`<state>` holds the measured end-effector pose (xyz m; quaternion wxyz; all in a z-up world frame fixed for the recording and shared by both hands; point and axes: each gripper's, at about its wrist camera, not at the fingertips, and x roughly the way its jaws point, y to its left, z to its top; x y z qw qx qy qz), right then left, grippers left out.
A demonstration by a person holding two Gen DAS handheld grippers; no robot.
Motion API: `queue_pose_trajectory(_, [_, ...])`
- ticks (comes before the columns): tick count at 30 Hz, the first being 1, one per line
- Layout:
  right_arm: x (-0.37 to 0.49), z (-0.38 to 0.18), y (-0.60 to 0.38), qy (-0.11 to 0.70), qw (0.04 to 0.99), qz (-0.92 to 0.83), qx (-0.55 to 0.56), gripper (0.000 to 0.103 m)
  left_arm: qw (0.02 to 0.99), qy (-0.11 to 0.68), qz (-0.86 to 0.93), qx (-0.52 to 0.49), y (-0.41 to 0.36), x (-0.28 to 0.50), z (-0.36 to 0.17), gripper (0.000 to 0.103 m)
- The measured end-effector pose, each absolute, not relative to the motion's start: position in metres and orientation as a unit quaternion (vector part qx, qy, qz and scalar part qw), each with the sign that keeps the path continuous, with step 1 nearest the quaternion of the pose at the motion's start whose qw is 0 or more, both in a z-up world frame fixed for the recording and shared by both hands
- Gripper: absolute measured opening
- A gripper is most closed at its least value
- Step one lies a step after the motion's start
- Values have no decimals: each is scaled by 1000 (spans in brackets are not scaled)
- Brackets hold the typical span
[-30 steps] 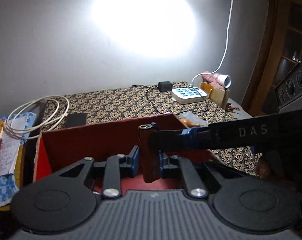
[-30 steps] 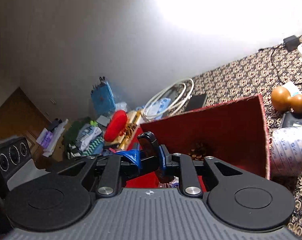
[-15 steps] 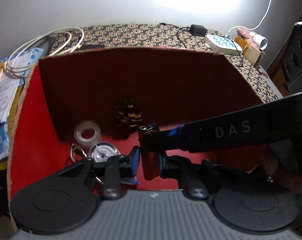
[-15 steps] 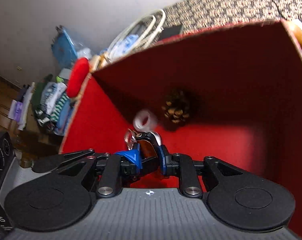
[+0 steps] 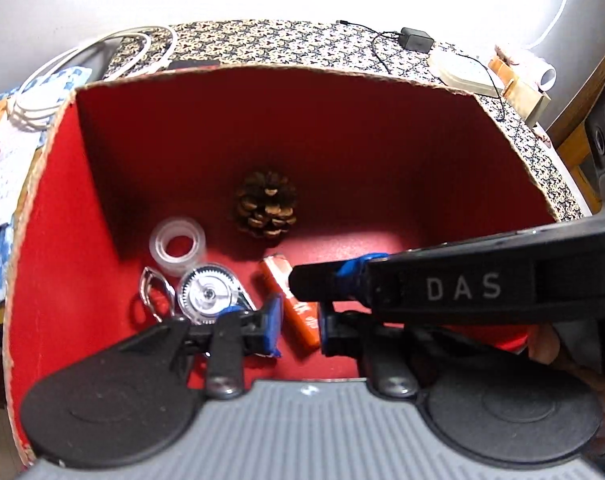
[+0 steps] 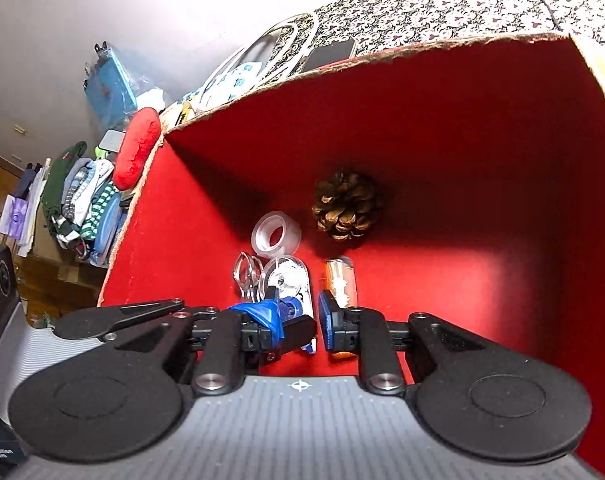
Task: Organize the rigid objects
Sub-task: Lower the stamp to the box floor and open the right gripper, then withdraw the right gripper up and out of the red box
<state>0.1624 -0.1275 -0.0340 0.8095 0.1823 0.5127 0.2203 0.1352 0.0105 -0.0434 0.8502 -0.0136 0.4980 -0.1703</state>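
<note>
Both grippers hang over a red-lined open cardboard box [image 5: 502,128] that stands on a table covered with a black-and-white patterned cloth [image 5: 286,42]. The left gripper [image 5: 296,326] has its blue-padded fingers [image 5: 271,328] spread apart with nothing between them, and an orange cylindrical lighter-like object [image 5: 292,306] lies on the red box floor directly below the gap, tilted diagonally. The right gripper [image 6: 316,326] also has its fingers released; in the left wrist view its black arm marked "DAS" crosses in from the right, its tip just above the orange object. In the right wrist view the same orange object [image 6: 340,282] lies just beyond the right finger. Next to it on the floor sit a clear plastic correction-tape dispenser with a toothed wheel [image 5: 208,292], a small shiny metal clip [image 5: 154,290], a transparent roll of adhesive tape [image 5: 177,245] and, nearer the back wall, a brown pine cone [image 5: 265,205]. A coiled white cable [image 5: 34,96] lies outside the box on the left.
</note>
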Motion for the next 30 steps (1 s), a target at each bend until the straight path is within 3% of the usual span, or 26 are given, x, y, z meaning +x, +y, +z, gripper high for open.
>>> queue_pose_trajectory(16, [128,-14,-125,452,861,183,147,7,870,475,-127,16,1,116,-23,10])
queue_pose_trajectory(21, [113,-3,-130,427,876,174,144,7,882,457,-113,30,-3,102,-7,25])
queue_pose_trajectory(25, [99,6,-132,405,889,166,137,8,893,437,-98,42,-7,88,5,56])
queue_pose_trajectory(30, [82,17,-134,382,901,164,129,8,900,425,-88,45,-13,70,18,59])
